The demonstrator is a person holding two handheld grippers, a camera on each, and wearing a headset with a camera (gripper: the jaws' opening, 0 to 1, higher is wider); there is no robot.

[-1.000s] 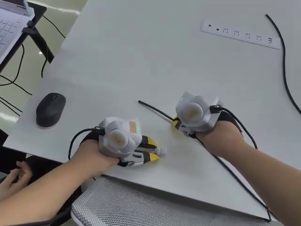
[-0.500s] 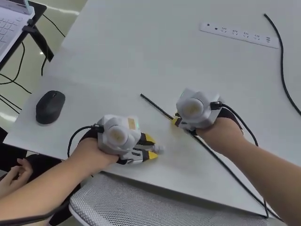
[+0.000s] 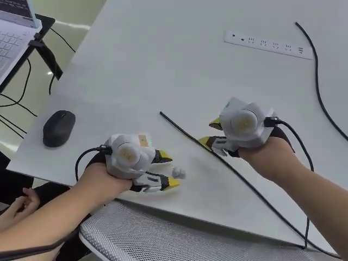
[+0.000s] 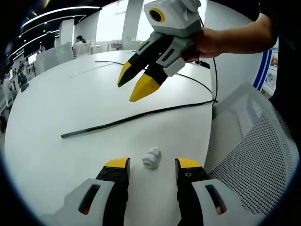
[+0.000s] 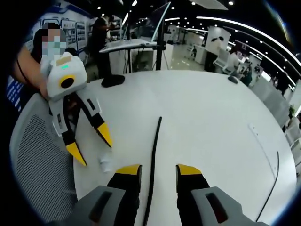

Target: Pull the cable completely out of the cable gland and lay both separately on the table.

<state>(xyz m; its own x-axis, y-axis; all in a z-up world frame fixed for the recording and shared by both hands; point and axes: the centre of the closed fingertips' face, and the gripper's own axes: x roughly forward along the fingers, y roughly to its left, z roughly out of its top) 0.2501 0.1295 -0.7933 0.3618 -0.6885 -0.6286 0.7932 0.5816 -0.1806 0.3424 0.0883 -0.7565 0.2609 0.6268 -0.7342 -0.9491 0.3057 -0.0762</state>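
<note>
Lower centre of the head view: the white cable gland (image 3: 178, 173) lies on the table (image 3: 163, 54) just ahead of the left gripper (image 3: 169, 170), whose jaws are wide and empty. Clear of it, the black cable (image 3: 234, 173) runs diagonally toward lower right, lengthwise beneath the right gripper (image 3: 210, 132), likewise spread and empty.

Open counter (image 3: 163, 54) stretches toward the far edge; cable (image 3: 179, 128) slants across by the front edge, gland (image 3: 178, 173) near it; mouse (image 3: 58, 128) sits at the left edge; power strip (image 3: 269, 44) far right.

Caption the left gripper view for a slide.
Open left claw facing the gland; cable lying apart, open right claw above.
</note>
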